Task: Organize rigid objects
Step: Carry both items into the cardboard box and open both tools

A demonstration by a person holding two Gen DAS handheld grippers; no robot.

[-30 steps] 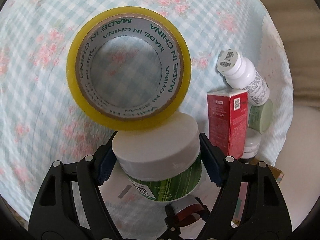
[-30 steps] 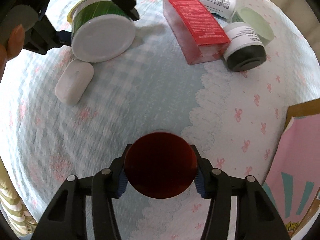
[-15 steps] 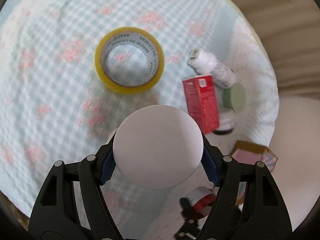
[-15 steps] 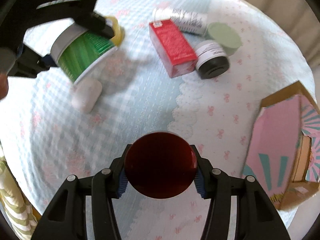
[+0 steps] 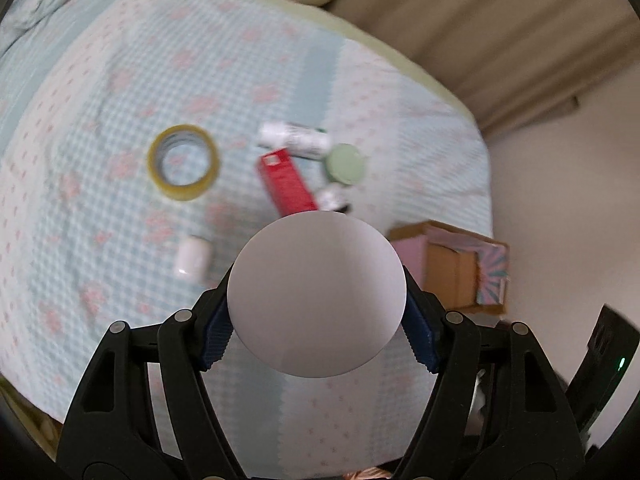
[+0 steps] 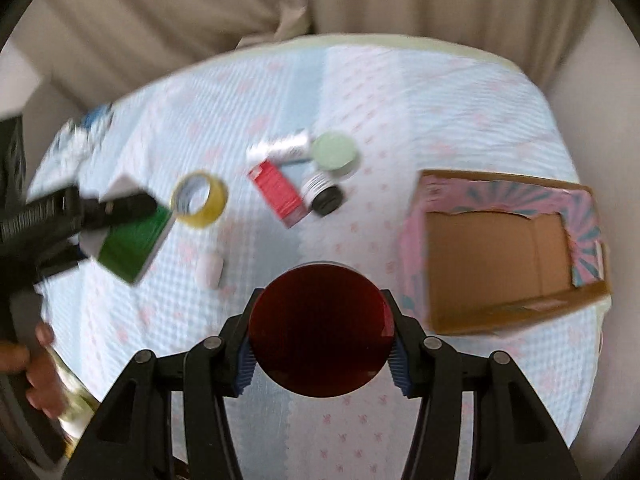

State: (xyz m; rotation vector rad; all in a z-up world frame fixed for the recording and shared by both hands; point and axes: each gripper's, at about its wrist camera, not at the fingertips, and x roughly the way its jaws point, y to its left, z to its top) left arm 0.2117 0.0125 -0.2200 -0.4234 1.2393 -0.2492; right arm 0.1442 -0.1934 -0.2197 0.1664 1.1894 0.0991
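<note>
My left gripper (image 5: 318, 334) is shut on a white-lidded green jar (image 5: 316, 294), held high above the bed; the same jar (image 6: 134, 240) shows at the left of the right wrist view. My right gripper (image 6: 320, 350) is shut on a dark red round jar (image 6: 320, 328), also lifted. Below on the blue checked bedspread lie a yellow tape roll (image 5: 183, 162), a red box (image 5: 286, 184), a white bottle (image 5: 294, 140), a pale green lidded jar (image 5: 345, 163) and a small white case (image 5: 192, 258). An open pink cardboard box (image 6: 500, 248) sits at the right.
A black-capped jar (image 6: 326, 196) lies by the red box (image 6: 278, 192). Beige curtains (image 6: 200, 0) hang behind the bed. A hand (image 6: 28, 372) holds the left gripper's handle at the left edge. Blue-white items (image 5: 36, 0) lie at the bed's far left corner.
Both grippers have risen well above the bed with their jars, so the objects below look smaller. The pink box has come fully into the right wrist view.
</note>
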